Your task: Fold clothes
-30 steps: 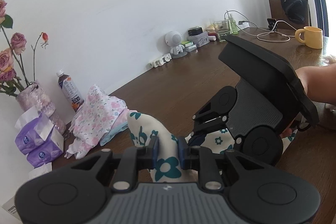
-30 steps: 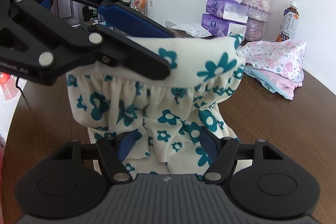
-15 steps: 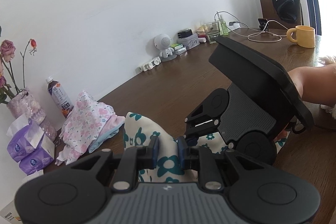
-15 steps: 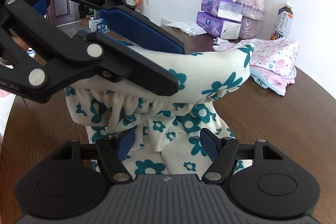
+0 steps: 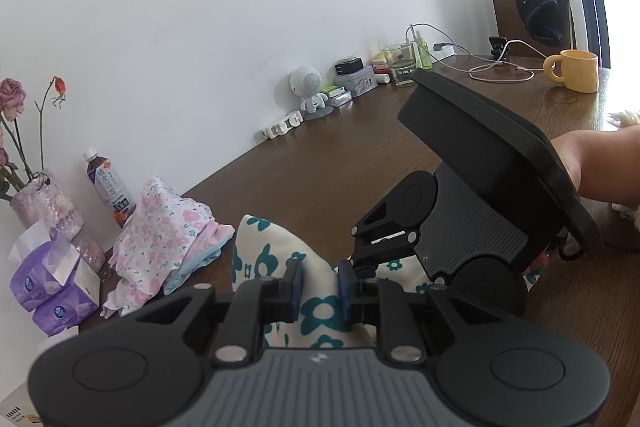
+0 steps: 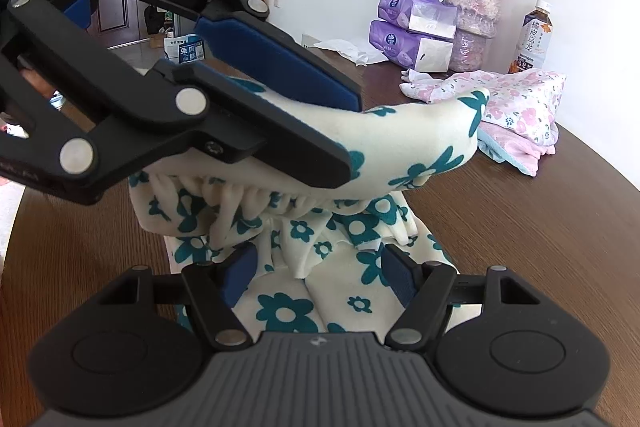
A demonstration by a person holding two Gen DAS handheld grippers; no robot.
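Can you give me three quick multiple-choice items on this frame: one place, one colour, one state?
1. Where is the folded pink floral garment pile?
A. in front of the drink bottle
B. beside the yellow mug
C. on the chair

2. What colour are the flowers on the cream fabric garment?
A. red
B. teal
C. orange

3. How is the left tool?
A. wide open, empty
B. shut on the cream garment
C. holding a tissue pack

Answers:
1 A, the pile lies on the brown wooden table just before the bottle.
2 B, teal blooms cover the cloth.
3 B, its blue pads pinch a raised fold of the cloth.
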